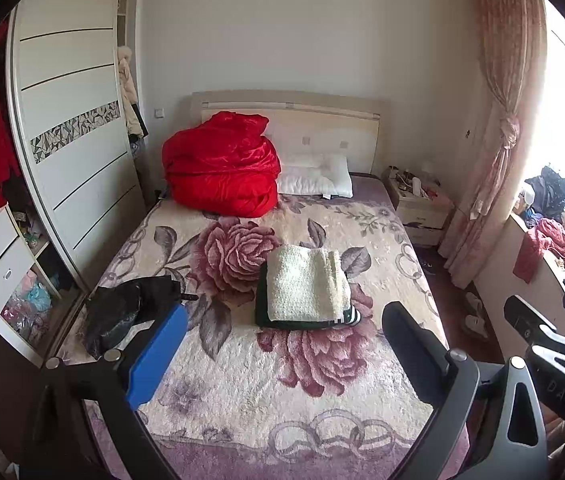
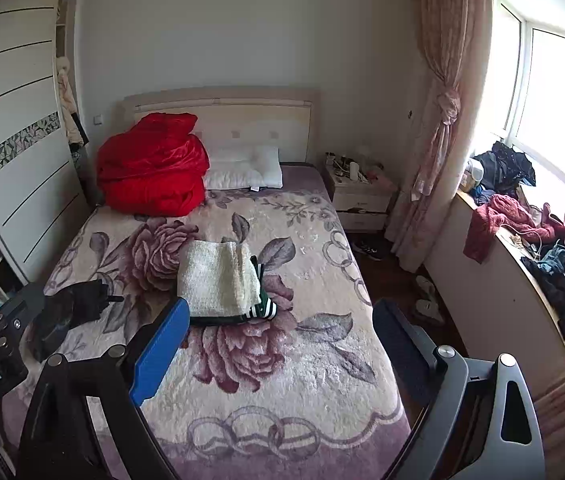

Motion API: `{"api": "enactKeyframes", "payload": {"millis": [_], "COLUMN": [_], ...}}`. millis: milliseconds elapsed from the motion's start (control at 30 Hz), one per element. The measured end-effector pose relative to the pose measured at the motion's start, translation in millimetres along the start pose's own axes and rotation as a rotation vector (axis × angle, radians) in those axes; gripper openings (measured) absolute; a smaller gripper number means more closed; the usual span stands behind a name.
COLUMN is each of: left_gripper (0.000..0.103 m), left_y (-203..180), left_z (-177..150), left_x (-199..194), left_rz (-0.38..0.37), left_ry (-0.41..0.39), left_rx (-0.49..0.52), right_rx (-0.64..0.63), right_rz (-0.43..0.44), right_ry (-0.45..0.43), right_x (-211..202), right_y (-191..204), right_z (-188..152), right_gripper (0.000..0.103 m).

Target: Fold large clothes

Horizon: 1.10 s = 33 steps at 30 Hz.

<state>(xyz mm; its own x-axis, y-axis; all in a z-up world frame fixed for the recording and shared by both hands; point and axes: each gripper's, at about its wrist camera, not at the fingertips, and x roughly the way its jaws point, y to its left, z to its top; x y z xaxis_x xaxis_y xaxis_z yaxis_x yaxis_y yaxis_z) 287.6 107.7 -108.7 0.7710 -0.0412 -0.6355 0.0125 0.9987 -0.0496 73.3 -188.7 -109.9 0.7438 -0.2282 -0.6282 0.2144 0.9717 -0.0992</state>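
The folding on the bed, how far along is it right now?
Done: a folded cream knit lies stacked on a folded dark green garment mid-bed. In hand: nothing; the left gripper and right gripper both hover with jaws open and empty. Left: the crumpled black garment at the bed's left edge looks unfolded, and loose clothes pile on the window ledge.

Each tool has one blue-padded finger and one dark grey finger on curved black arms, with round silver pivot screws. The left tool (image 1: 282, 352) (its body seen from the right wrist view) bears white lettering "Robot.AI". The right tool (image 2: 282, 344) has triangular cut-outs and faint letters "DAS".
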Motion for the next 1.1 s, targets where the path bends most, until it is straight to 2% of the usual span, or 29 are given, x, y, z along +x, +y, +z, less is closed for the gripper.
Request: {"api": "enactKeyframes", "payload": {"millis": [333, 500, 1100], "left_gripper": [0.100, 0.100, 0.100], "left_y": [-7, -6, 3], "left_z": [-1, -2, -1], "left_x": [-13, -14, -18], "left_rz": [0.037, 0.020, 0.047], "left_ry": [-0.023, -0.018, -0.014], "left_rx": [0.021, 0.015, -0.009], "right_rx": [0.005, 0.008, -0.022], "right_rz": [0.037, 0.044, 0.060], "right_ry": [-0.006, -0.013, -0.007], "right_x": [-2, 0, 6], "right_y": [-9, -9, -1], "right_z": [3, 8, 13], "right_gripper": [0.097, 0.098, 0.098]}}
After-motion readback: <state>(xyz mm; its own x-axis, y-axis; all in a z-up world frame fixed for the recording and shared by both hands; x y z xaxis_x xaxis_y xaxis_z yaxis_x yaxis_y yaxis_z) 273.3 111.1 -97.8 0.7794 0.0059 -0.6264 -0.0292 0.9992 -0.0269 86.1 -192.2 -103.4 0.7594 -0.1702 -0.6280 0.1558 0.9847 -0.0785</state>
